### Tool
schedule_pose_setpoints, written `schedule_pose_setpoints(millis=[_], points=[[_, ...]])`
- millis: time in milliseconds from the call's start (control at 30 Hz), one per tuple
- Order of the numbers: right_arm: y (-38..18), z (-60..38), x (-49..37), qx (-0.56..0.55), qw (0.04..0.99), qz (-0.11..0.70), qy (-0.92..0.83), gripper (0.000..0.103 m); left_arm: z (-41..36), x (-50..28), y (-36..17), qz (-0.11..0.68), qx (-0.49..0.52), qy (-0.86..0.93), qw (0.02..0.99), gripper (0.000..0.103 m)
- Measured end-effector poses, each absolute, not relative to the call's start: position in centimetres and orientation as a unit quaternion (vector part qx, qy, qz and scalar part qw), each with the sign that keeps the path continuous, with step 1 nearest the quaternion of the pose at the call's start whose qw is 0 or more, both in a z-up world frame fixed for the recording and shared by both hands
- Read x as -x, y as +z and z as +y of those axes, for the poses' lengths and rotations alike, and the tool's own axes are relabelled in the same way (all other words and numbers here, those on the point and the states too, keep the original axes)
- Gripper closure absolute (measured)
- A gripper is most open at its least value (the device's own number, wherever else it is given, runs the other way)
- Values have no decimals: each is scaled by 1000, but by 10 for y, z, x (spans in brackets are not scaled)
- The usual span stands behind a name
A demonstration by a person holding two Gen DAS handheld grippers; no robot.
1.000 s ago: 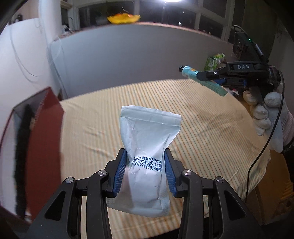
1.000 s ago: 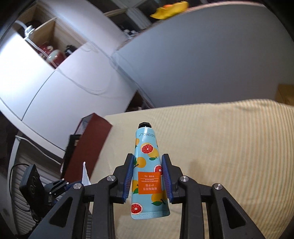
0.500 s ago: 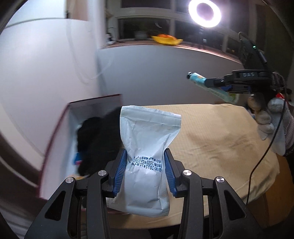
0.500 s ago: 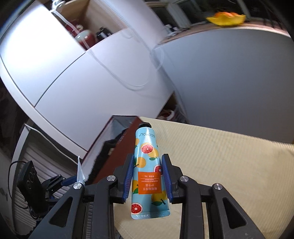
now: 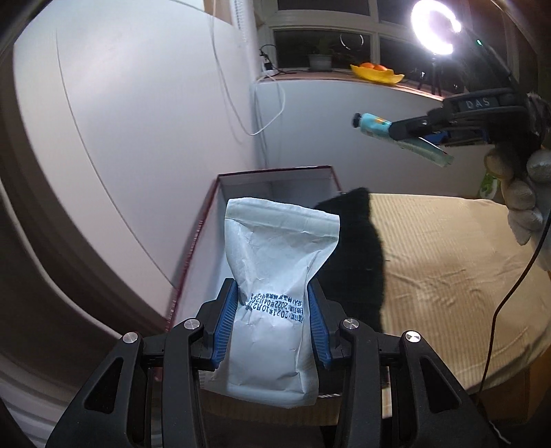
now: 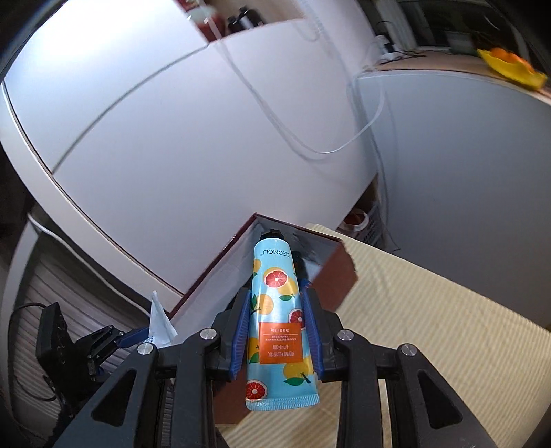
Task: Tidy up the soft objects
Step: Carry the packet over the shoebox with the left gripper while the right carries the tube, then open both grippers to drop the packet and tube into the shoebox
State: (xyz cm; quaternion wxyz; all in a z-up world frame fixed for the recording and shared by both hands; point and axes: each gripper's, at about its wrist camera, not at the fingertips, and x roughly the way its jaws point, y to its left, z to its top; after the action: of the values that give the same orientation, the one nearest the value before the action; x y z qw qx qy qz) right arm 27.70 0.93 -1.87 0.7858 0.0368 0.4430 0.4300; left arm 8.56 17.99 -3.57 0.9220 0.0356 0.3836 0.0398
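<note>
My left gripper (image 5: 272,312) is shut on a white paper pouch (image 5: 275,275) with blue print, held upright above the near end of a dark red open box (image 5: 275,170) with a white inside. A black soft item (image 5: 354,248) hangs over the box's right wall. My right gripper (image 6: 277,320) is shut on a blue hand-cream tube (image 6: 275,310) with orange fruit print, cap pointing at the box (image 6: 339,279). The right gripper with its tube (image 5: 375,124) is in the air at the upper right of the left wrist view. The left gripper (image 6: 137,336) with the pouch edge (image 6: 158,320) shows lower left.
The box sits at the left edge of a table under a yellow striped cloth (image 5: 447,248), against a white cabinet (image 5: 137,138). A ring light (image 5: 435,26) and a yellow fruit bowl (image 5: 375,73) stand on the window ledge behind. A gloved hand (image 5: 520,196) holds the right gripper.
Both grippers have swung left from over the table toward the box. The box's open inside and the black item have come into view. Both grips are unchanged.
</note>
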Motion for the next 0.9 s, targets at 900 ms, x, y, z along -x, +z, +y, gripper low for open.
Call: schedule_pose_setpoints(millis=[900], points=[[-50,121,-309,44,785,465,406,50,193,-114,-59,404,-46,46,912,44]])
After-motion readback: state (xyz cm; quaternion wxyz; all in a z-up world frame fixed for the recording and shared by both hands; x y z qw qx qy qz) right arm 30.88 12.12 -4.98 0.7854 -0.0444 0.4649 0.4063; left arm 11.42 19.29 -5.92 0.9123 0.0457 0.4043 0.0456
